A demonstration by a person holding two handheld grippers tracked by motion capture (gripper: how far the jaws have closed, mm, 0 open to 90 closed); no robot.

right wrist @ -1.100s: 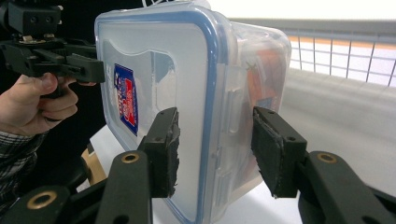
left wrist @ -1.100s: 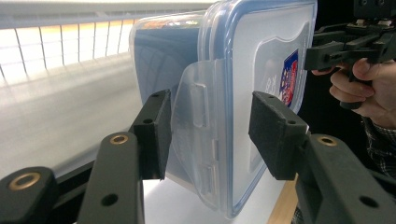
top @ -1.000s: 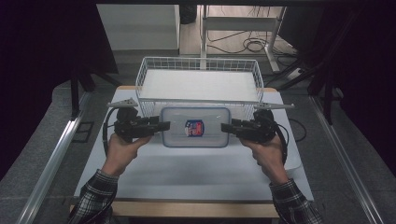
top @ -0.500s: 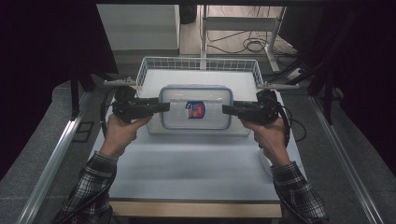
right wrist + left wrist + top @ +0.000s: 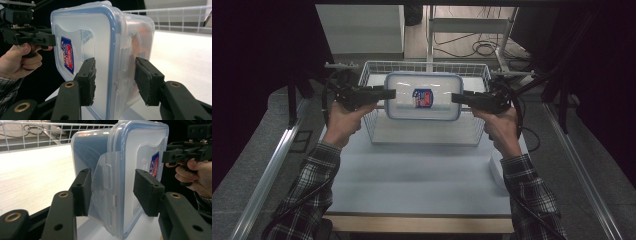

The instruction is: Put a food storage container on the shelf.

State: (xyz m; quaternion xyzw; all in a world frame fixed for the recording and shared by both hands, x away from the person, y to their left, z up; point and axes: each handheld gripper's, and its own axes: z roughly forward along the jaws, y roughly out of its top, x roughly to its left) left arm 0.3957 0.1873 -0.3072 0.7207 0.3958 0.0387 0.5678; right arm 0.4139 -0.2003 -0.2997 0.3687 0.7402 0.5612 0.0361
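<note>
Dim and grainy in the high view, with deep black at nine and three o'clock and along the top edge. Brightest around twelve o'clock, on the pale floor beyond the wire basket (image 5: 427,105); soft glare across the lid of the clear container (image 5: 423,96). Faint, diffuse shadow on the table (image 5: 412,175) near five o'clock. Slight softness overall, colours muted and bluish. Far brighter in the left gripper view: table surface blown out to white at nine o'clock, black pads (image 5: 83,191) sharp, distant hand mildly soft. Similar overexposure at three o'clock in the right gripper view, black background at eleven o'clock, wide-angle stretching toward the lower corners.
</note>
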